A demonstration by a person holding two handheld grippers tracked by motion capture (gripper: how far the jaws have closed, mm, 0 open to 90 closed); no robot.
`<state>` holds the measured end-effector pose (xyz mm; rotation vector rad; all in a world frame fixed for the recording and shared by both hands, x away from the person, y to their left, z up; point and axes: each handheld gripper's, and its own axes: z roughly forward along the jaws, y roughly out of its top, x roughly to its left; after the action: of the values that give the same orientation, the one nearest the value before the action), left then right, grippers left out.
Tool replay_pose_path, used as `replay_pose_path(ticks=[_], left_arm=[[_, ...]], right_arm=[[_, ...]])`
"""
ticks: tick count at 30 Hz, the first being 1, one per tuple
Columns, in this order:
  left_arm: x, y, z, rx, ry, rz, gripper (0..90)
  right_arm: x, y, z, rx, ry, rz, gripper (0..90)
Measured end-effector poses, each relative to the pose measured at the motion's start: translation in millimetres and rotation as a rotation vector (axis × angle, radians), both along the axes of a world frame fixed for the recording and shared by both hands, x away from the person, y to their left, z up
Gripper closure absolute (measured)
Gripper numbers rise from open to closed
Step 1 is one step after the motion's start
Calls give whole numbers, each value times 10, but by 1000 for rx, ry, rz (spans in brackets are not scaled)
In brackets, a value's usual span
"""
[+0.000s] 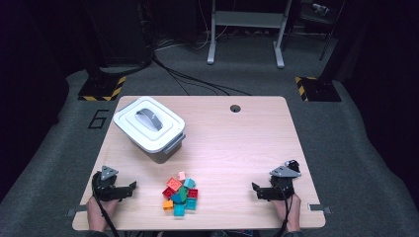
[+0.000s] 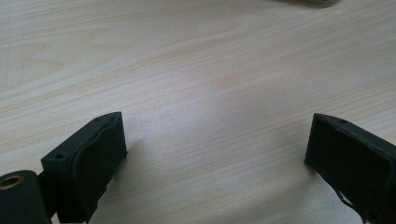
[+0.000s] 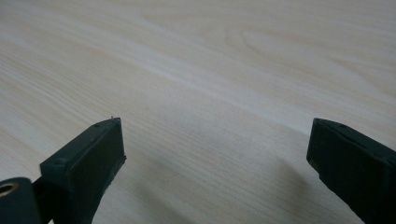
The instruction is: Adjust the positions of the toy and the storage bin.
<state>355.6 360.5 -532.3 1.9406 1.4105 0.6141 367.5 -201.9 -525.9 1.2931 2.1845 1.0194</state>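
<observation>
A closed white lidded box stands beyond the loose brick pile.

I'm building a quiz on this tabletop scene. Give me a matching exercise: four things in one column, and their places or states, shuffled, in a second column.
Things:
1. white lidded box
2. pile of coloured bricks
3. left hand-held gripper
4. round hole in the table

Places or states:
A. near the table's far edge, right of the box
B. jaws open over bare wood at the near left corner
C. lid on, far left part of the table
D. near edge, between the two grippers

Pairs: 1-C, 2-D, 3-B, 4-A
</observation>
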Motion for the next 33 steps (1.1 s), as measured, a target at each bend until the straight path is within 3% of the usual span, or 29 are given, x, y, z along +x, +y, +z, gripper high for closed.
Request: replay_pose_path(ticks=[3, 5, 6, 10, 16, 19, 24, 28, 32, 33], left_arm=[[6, -1, -1, -1, -1, -2, 48], [10, 0, 0, -1, 1, -2, 48], [12, 0, 4, 3, 6, -2, 48], [22, -1, 1, -6, -2, 8, 60], [58, 16, 65, -34, 8, 5, 20], [92, 40, 235, -33, -13, -9, 30], [138, 25, 437, -35, -39, -29, 37], [201, -40, 607, -27, -61, -51, 35], [291, -165, 890, -29, -105, -93, 36], [291, -165, 890, -29, -105, -93, 34]], right_arm=[[45, 34, -15, -8, 5, 18, 33], [83, 57, -28, -28, 45, 22, 24], [91, 77, -31, -53, 39, 28, 19], [128, 108, -33, -57, 51, 43, 0], [122, 114, -33, -70, 32, 52, 0], [131, 104, -31, -59, 52, 46, 0], [129, 107, -34, -55, 49, 31, 0], [135, 94, -35, -58, 45, 38, 4], [133, 93, -33, -55, 48, 40, 5], [133, 93, -33, -55, 48, 40, 5]])
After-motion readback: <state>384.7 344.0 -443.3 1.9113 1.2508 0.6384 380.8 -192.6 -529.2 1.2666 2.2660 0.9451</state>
